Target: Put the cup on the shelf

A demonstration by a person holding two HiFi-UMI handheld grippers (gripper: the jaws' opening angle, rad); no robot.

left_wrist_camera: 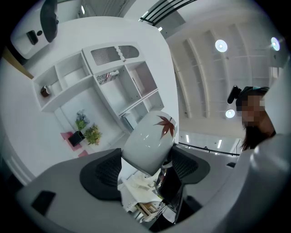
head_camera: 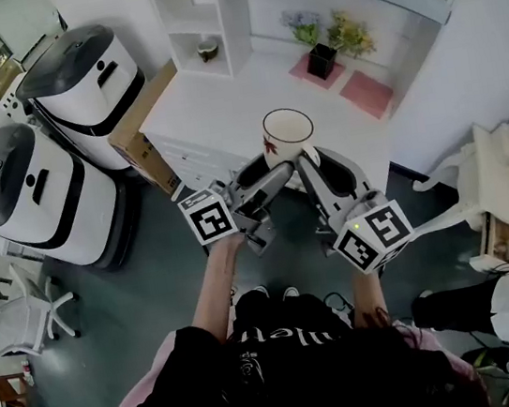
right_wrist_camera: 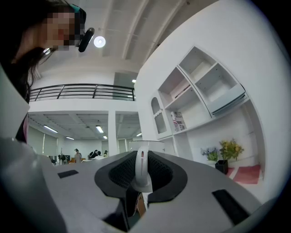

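A white cup (head_camera: 288,136) with a red leaf print is held in the air in front of the white desk (head_camera: 212,109), between both grippers. My left gripper (head_camera: 268,181) grips the cup's body (left_wrist_camera: 148,141) from the left, with the pads against both sides. My right gripper (head_camera: 318,167) is shut on the cup's thin handle (right_wrist_camera: 141,167), which stands upright between its pads. The white shelf unit (head_camera: 198,16) rises at the back of the desk, with open cubbies. It also shows in the left gripper view as a shelf unit (left_wrist_camera: 113,82).
A small dark bowl (head_camera: 207,50) sits in one shelf cubby. A potted plant (head_camera: 321,46) and pink mats (head_camera: 366,94) lie on the desk's right side. Two large white machines (head_camera: 85,81) and a cardboard box (head_camera: 140,134) stand at the left.
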